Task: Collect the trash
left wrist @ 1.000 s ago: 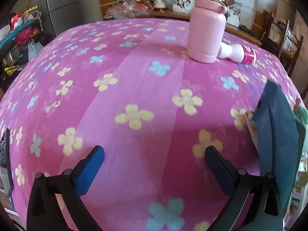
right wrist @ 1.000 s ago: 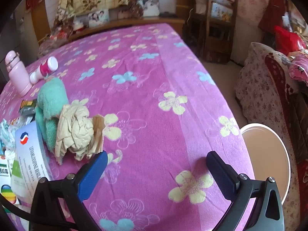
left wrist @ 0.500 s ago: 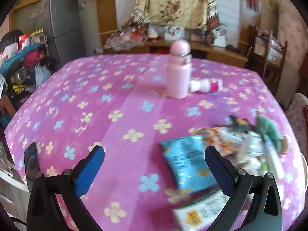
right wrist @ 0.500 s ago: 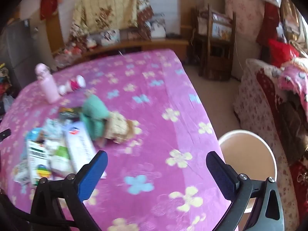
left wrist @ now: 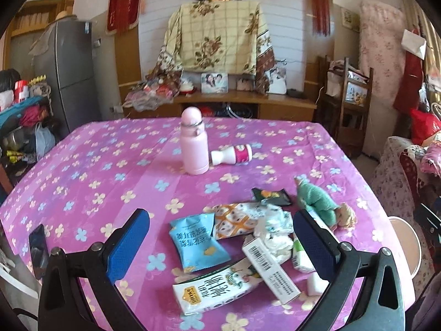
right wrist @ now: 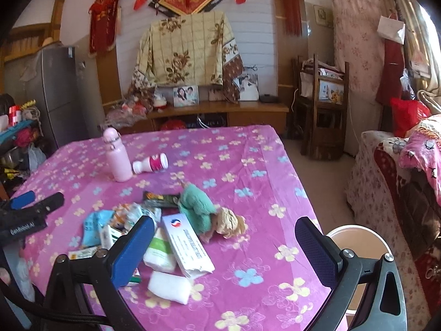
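A tabletop (left wrist: 82,171) covered in a pink flowered cloth filled both views. The left tool (left wrist: 220,245) hovered over its near edge, jaws spread wide and empty. Far back stood a pink flask (left wrist: 193,143) upright, with a small white bottle (left wrist: 233,155) lying on its side just beside it. Nearer, between the blue pads, the trash lay in a loose heap: a blue snack packet (left wrist: 197,241), a white carton (left wrist: 217,287) with green lettering, an orange-and-white wrapper (left wrist: 234,218), crumpled white paper (left wrist: 275,229), a long white box (left wrist: 270,267) with a barcode, and a black sachet (left wrist: 271,195). To the right of the heap sat a green soft toy (left wrist: 317,202) touching a crumpled brown paper ball (left wrist: 346,216).

The right tool (right wrist: 224,253) also hung open and empty, above the heap's right side. Off the tabletop's right edge, a round white bin (right wrist: 358,245) stood on the floor.
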`<state>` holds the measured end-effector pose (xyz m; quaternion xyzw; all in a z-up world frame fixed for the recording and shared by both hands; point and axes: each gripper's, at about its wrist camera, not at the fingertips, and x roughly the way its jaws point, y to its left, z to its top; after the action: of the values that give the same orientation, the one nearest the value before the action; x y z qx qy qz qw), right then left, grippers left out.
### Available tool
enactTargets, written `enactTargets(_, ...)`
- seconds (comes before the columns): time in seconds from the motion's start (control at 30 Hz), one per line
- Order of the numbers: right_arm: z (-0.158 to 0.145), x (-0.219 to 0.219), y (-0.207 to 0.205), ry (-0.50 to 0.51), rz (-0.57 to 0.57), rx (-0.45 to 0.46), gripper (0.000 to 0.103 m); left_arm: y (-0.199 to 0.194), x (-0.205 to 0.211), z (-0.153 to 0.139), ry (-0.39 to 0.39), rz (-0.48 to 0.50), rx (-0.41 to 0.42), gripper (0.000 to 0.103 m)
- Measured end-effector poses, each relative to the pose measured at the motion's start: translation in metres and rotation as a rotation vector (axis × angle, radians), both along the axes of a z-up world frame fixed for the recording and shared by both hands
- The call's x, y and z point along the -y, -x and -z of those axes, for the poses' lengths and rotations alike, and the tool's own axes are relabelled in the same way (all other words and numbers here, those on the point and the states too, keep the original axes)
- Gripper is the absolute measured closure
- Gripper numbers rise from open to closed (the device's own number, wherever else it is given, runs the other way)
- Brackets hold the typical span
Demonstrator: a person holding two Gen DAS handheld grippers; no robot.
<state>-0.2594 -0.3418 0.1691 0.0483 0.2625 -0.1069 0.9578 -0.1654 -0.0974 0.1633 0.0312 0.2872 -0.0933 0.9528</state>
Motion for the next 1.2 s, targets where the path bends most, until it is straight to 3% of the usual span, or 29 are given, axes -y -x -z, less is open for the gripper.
enactTargets(1.2, -0.008, -0.003, 0.005, -0.002, 0.029, 0.047, 0.000, 0.020, 0.017, -0.004, 0.069, 0.022, 0.032, 0.000)
